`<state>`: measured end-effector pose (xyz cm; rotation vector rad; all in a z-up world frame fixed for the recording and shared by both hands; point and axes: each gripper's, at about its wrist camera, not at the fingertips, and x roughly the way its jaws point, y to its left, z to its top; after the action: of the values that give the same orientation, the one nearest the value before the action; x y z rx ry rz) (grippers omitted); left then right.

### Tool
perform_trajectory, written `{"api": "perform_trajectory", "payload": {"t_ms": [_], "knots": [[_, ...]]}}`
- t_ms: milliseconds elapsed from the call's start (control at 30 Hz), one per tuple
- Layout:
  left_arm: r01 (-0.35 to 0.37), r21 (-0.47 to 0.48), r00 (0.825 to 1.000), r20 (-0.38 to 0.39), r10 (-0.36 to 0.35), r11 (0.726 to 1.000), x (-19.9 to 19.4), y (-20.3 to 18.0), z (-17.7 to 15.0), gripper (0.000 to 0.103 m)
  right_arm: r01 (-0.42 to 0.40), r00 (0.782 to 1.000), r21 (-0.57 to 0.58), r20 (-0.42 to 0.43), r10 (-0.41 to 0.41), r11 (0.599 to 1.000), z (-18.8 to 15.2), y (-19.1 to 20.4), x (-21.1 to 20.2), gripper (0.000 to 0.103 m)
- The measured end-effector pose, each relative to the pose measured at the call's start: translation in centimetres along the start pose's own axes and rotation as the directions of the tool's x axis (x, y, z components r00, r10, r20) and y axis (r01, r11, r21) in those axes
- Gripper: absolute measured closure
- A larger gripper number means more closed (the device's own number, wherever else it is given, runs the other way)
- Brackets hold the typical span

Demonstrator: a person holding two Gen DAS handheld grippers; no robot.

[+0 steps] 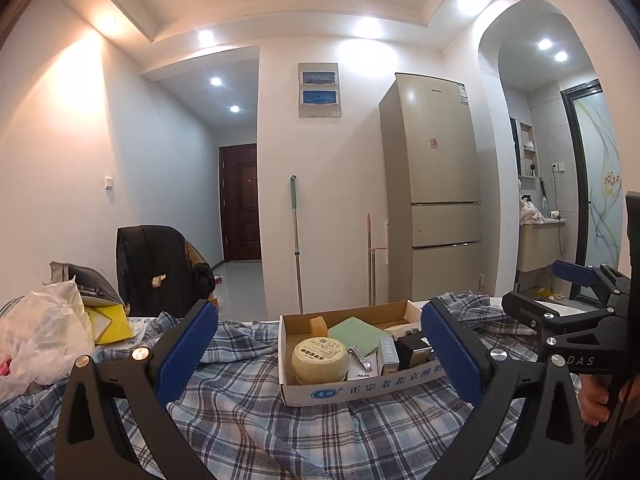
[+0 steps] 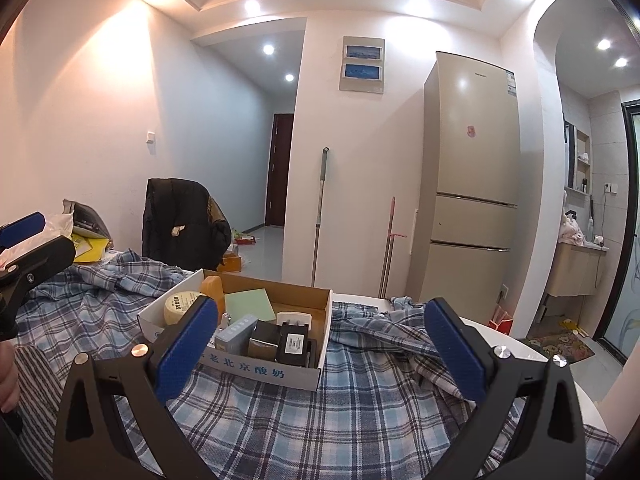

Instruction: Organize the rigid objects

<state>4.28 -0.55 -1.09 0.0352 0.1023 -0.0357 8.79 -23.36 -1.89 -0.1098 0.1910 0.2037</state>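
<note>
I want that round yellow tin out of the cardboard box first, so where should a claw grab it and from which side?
Grip the round yellow tin across its curved side wall, coming down from above. It lies flat, lid up, in the cardboard box's front left corner, hemmed in by the box walls and nail clippers. The open left claw looks nearest.

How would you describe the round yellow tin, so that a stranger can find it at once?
Find the checked blue cloth over the table, then the open cardboard box lying on it. The round yellow tin sits in the box's front corner on the left-gripper side, beside a metal nail clipper. It is the only round item there; its neighbours are all flat or boxy.
</note>
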Motion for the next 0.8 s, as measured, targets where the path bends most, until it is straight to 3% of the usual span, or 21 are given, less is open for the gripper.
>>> {"api": "perform_trajectory", "payload": {"t_ms": [800], "knots": [[-0.019, 0.003, 1.000, -0.017, 0.019, 1.000, 0.13, -0.28, -0.04, 0.000, 0.001, 1.000, -0.004, -0.022, -0.001, 1.000, -0.12, -0.06, 0.29, 0.000]]}}
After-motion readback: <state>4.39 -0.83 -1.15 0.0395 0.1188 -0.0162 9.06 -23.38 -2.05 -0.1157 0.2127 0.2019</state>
